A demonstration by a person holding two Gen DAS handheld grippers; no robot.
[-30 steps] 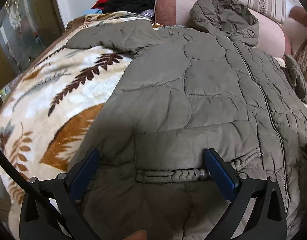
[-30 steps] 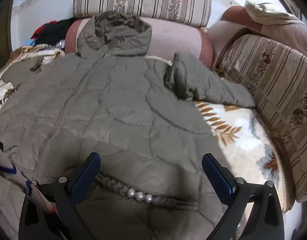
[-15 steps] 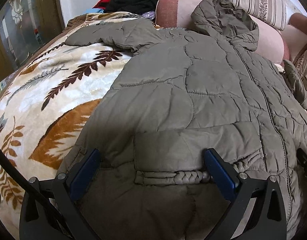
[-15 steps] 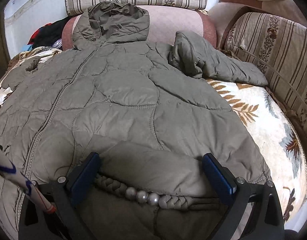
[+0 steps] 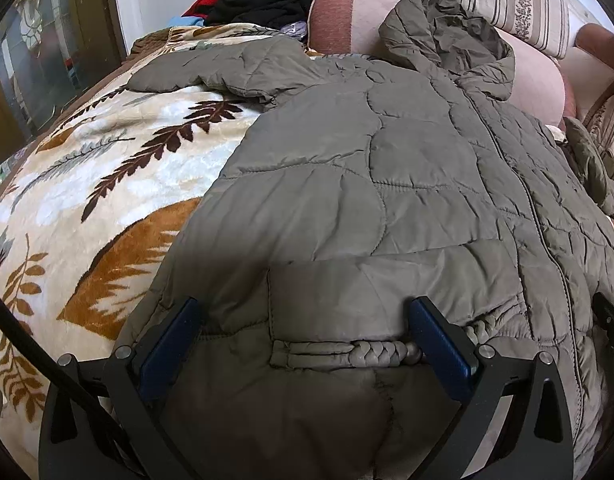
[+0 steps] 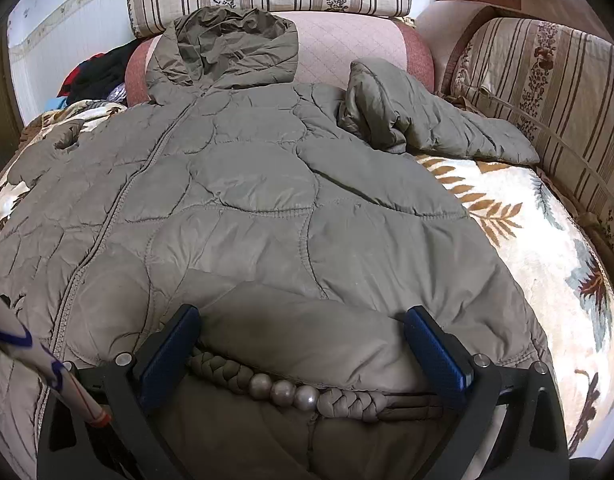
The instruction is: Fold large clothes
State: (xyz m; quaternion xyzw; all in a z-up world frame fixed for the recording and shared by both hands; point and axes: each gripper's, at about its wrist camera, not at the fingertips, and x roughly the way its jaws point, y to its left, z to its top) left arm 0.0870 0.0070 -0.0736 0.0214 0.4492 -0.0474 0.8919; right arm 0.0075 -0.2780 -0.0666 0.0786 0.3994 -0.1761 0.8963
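Since a second ago both cameras have closed in on the hem of the olive-green quilted hooded jacket (image 5: 407, 184); the jacket itself hasn't shifted. It lies front-up, zipped, flat on the cream leaf-print fleece blanket (image 5: 107, 184), hood (image 6: 227, 48) propped on the pink sofa cushion (image 6: 347, 44). Left gripper (image 5: 303, 328) jaws spread wide, hovering over the hem's braided cord (image 5: 347, 354). Right gripper (image 6: 303, 332) likewise apart, over the three grey beads (image 6: 283, 390). One sleeve (image 6: 435, 128) lies bunched beside the hood, near the striped floral cushion (image 6: 547, 92).
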